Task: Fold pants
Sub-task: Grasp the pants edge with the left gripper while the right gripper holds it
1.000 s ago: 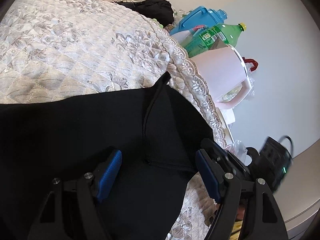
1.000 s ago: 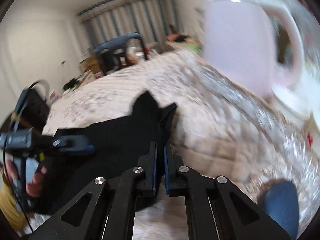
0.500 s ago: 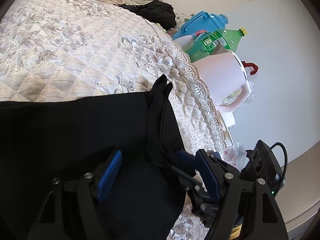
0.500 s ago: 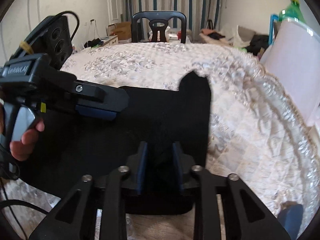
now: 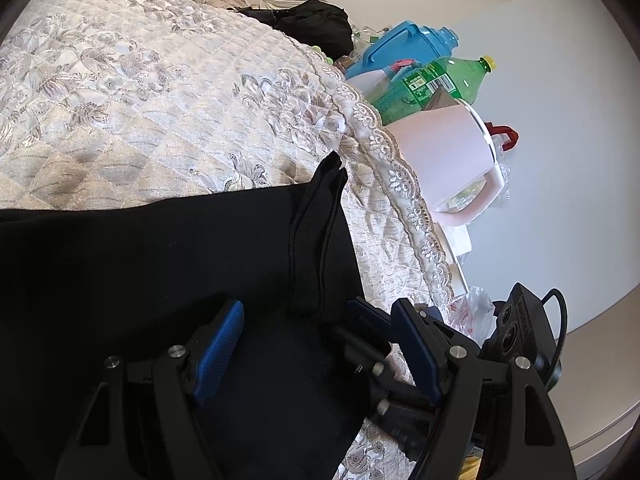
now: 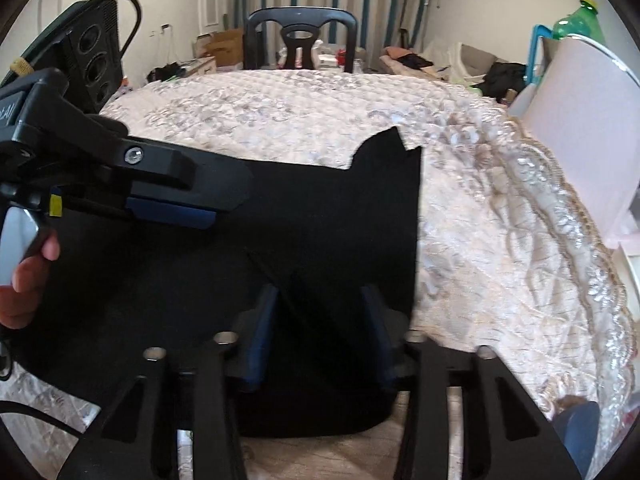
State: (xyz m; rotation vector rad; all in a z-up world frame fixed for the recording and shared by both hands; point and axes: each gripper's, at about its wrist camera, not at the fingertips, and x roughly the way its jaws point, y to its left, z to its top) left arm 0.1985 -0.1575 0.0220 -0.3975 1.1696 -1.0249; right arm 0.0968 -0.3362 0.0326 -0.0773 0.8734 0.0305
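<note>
Black pants [image 6: 328,216] | folds indistinct | lower edge cut off

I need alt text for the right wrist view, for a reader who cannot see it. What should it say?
Black fabric pants lie flat on a cream quilted bedspread, and the right tongs stand open over their near edge, having just been closing. At left, a hand holds the left tongs above the pants; a dark chair stands behind the bed.

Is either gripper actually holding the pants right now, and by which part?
Neither. The left gripper stands open over the black pants. The right gripper, jaws just closing, straddles a raised fold near the hem, pads not yet pressing.
</note>
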